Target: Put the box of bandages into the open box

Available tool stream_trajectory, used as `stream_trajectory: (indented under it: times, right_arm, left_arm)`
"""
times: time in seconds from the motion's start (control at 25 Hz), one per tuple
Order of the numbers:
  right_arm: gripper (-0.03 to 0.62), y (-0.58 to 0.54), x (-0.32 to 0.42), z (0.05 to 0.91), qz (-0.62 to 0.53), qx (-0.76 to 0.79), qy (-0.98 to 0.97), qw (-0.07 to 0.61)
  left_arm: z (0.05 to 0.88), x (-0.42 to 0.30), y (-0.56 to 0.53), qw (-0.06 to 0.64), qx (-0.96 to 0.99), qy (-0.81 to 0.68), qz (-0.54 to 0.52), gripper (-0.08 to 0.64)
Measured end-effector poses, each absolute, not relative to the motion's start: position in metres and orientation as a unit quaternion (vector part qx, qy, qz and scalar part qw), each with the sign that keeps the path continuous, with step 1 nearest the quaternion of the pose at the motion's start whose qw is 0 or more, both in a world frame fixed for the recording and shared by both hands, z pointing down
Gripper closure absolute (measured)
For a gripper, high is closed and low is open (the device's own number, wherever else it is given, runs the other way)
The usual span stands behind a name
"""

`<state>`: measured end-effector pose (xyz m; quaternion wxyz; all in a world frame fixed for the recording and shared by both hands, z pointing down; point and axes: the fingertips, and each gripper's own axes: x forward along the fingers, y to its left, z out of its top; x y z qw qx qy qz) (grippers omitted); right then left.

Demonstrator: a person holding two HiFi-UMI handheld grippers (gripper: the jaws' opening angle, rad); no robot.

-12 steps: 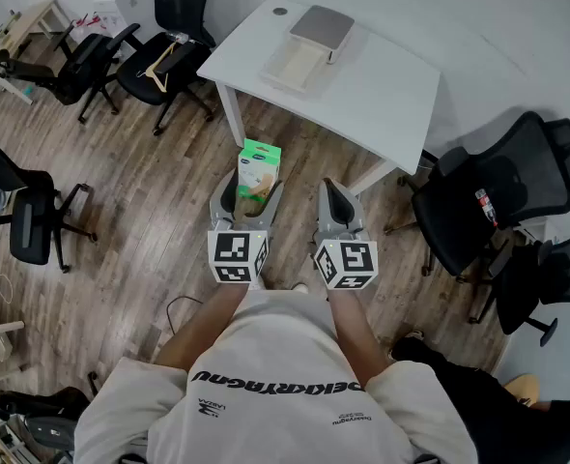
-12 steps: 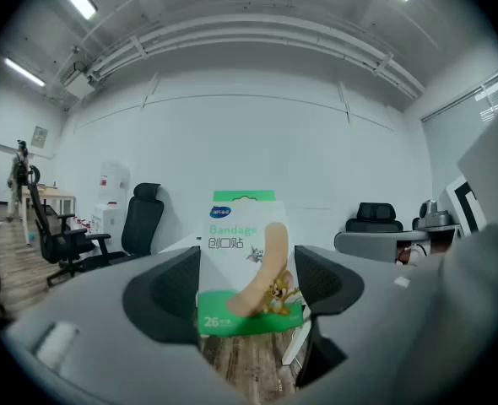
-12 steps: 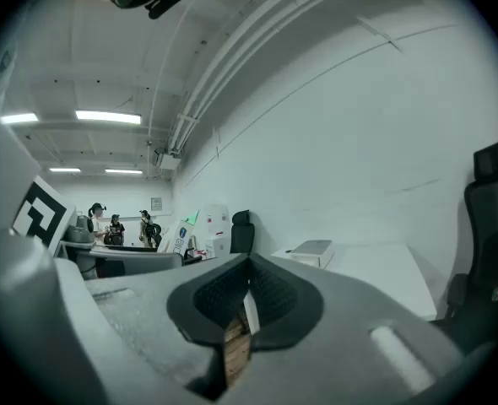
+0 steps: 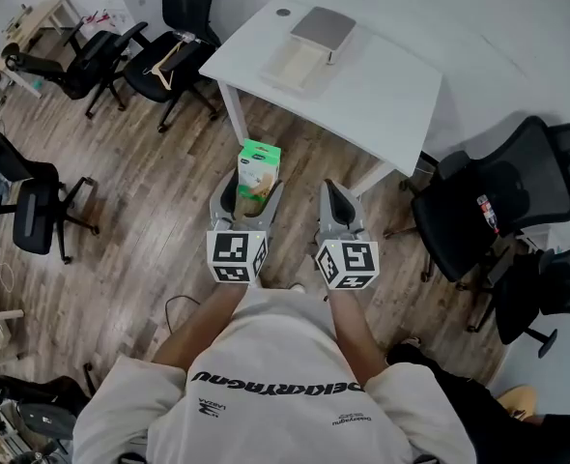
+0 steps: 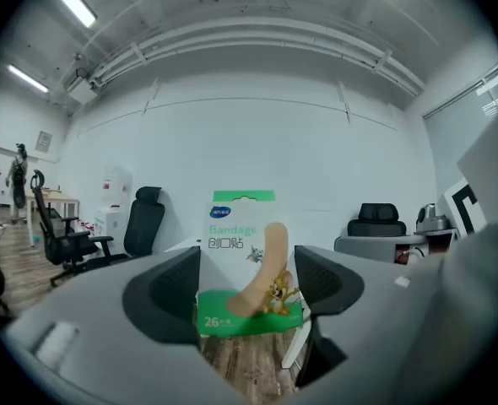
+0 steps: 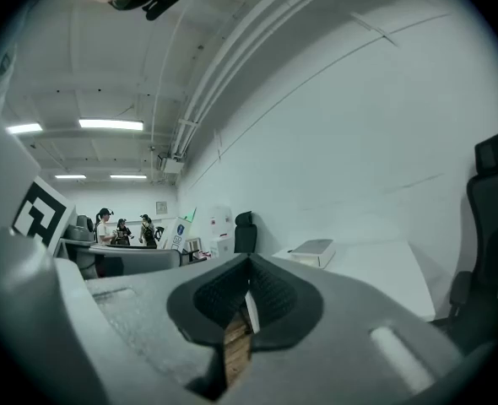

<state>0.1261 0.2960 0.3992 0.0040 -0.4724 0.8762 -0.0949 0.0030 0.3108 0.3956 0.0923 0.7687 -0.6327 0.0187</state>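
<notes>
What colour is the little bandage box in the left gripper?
The cardboard bandage box is white with green bands, clearest in the left gripper view.

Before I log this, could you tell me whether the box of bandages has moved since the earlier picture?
No. The box of bandages, in the left gripper, keeps the same gap to the white table's near leg.

Wood floor lies open at centre-left. On the white table, upper centre, the open box occupies the left part; black chairs crowd the right, apparently just beside it.
</notes>
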Motion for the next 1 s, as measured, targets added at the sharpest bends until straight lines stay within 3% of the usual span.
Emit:
stream_trajectory:
  times: [0.56,1.0]
  right_arm:
    - [0.594,0.308,0.159,0.400,-0.087,-0.451,0.888,0.008]
    - [0.594,0.296,0.161,0.413,-0.093,-0.450,0.888,0.002]
  left_arm:
    - [0.406,0.050,0.330,0.081,0.758,-0.647,0.027,0.196]
    - [0.420,0.046,0.324,0.091,0.751,-0.653,0.026,0.196]
